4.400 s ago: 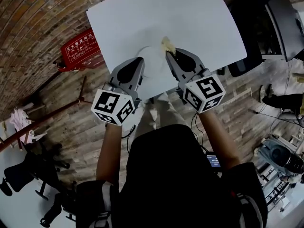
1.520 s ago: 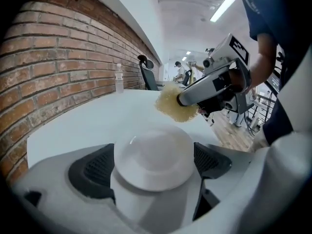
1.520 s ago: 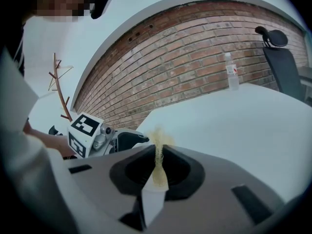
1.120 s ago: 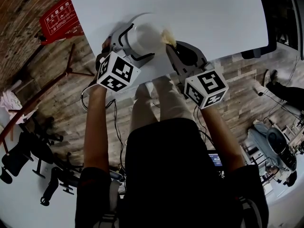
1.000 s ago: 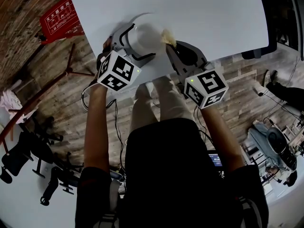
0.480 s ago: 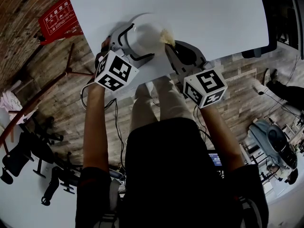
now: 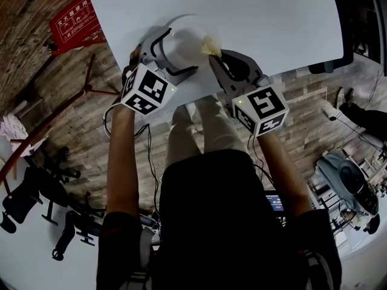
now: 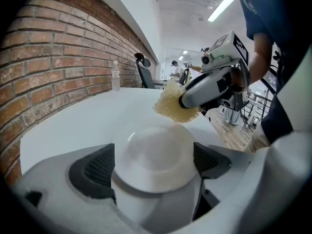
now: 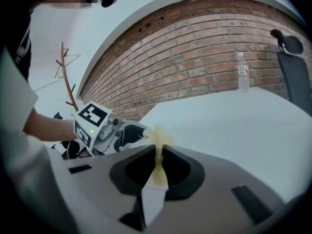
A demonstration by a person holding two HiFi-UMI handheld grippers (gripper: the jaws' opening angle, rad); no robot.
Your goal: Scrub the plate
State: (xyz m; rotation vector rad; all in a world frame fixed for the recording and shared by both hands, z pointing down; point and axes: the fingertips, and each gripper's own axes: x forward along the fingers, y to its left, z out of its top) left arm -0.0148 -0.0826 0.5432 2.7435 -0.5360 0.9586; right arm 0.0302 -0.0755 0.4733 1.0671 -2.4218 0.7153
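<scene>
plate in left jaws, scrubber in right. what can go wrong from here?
1. The left gripper holds the plate only at two opposite rim spots; a push from the scrubber may pivot it or slip it out.
2. The plate is close to the near edge of the table, so a slip could drop it to the floor.
3. The right gripper pinches just a thin part of the scrubber; hard rubbing might tug it free.
</scene>
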